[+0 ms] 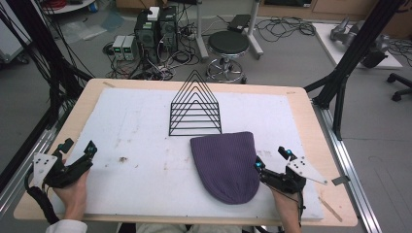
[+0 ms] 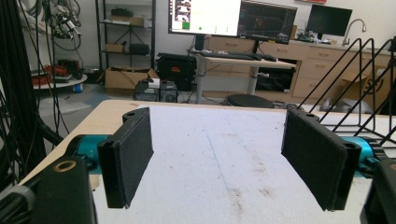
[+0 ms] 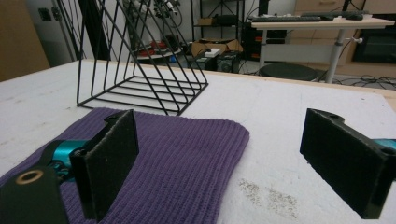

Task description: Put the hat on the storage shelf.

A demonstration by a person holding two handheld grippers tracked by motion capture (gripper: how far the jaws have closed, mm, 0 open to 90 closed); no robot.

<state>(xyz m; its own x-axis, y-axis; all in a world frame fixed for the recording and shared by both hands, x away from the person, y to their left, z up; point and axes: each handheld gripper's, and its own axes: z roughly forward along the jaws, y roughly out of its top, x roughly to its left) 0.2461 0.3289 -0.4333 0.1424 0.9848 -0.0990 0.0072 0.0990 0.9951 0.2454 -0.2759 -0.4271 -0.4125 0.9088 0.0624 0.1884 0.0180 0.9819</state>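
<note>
A purple knit beanie [image 1: 226, 164] lies flat on the white mat, its rounded crown toward the front edge. Behind it stands a black wire triangular rack [image 1: 195, 107]. My right gripper [image 1: 272, 159] is open at the beanie's right edge; in the right gripper view [image 3: 219, 161] its left jaw hangs over the beanie [image 3: 187, 158] and its right jaw over bare mat, with the rack [image 3: 140, 70] beyond. My left gripper [image 1: 77, 148] rests open at the mat's left side, far from the beanie; nothing sits between its jaws [image 2: 217, 161], and the rack [image 2: 355, 88] shows at the right.
The white mat [image 1: 136, 141] covers a wooden table [image 1: 301, 102]. Dark stains [image 1: 122, 159] mark the mat. Behind the table are a round stool [image 1: 228, 46], computer boxes [image 1: 155, 29] and cables on the floor. A black frame leg [image 1: 350, 58] stands at the right.
</note>
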